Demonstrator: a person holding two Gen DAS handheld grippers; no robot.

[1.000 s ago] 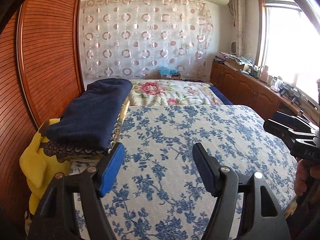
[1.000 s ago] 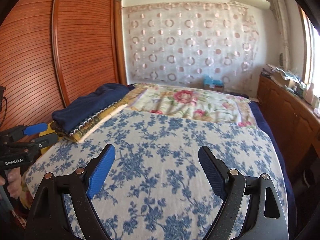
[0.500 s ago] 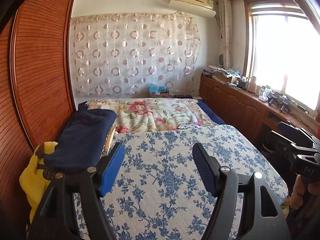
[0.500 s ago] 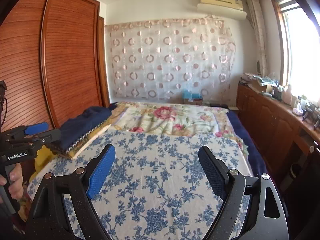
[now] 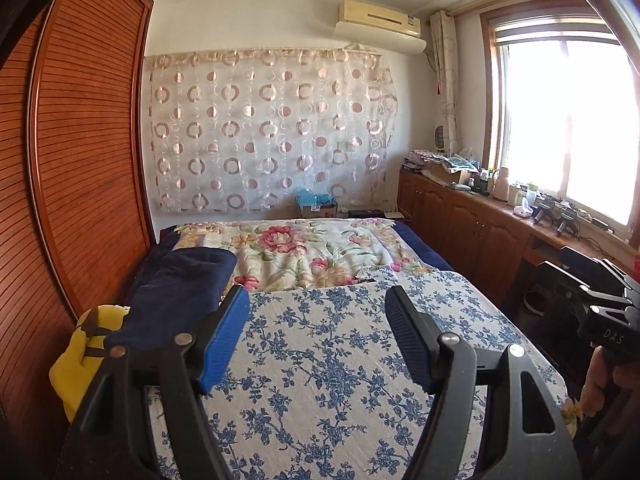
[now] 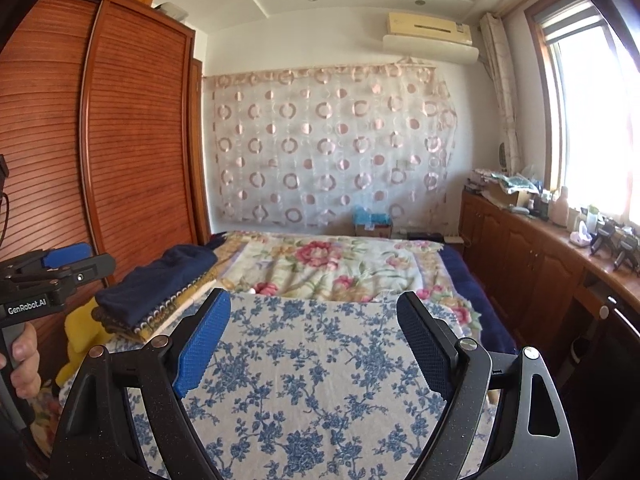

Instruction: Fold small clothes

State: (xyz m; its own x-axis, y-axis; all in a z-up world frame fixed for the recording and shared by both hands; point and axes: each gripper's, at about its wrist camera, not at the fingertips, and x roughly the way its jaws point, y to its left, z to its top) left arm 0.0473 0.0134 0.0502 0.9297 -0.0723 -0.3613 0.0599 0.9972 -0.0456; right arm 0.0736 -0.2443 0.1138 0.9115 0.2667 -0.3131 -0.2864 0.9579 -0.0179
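Note:
A folded dark navy garment (image 5: 176, 292) lies on top of a stack of folded clothes at the bed's left edge, also in the right wrist view (image 6: 160, 280). A yellow item (image 5: 80, 356) sits beneath it. My left gripper (image 5: 316, 336) is open and empty, held above the blue floral cloth (image 5: 328, 380). My right gripper (image 6: 316, 344) is open and empty above the same cloth (image 6: 320, 380). Each gripper shows at the edge of the other's view.
A pink floral blanket (image 5: 312, 252) covers the far half of the bed. A wooden wardrobe (image 5: 80, 160) stands along the left. A wooden cabinet (image 5: 480, 224) with clutter runs under the window at right. A curtain (image 5: 272, 136) hangs on the back wall.
Both grippers have risen and tilted up, so the views now show more wall and ceiling. The bed and clothes stack look farther away. Both stay open.

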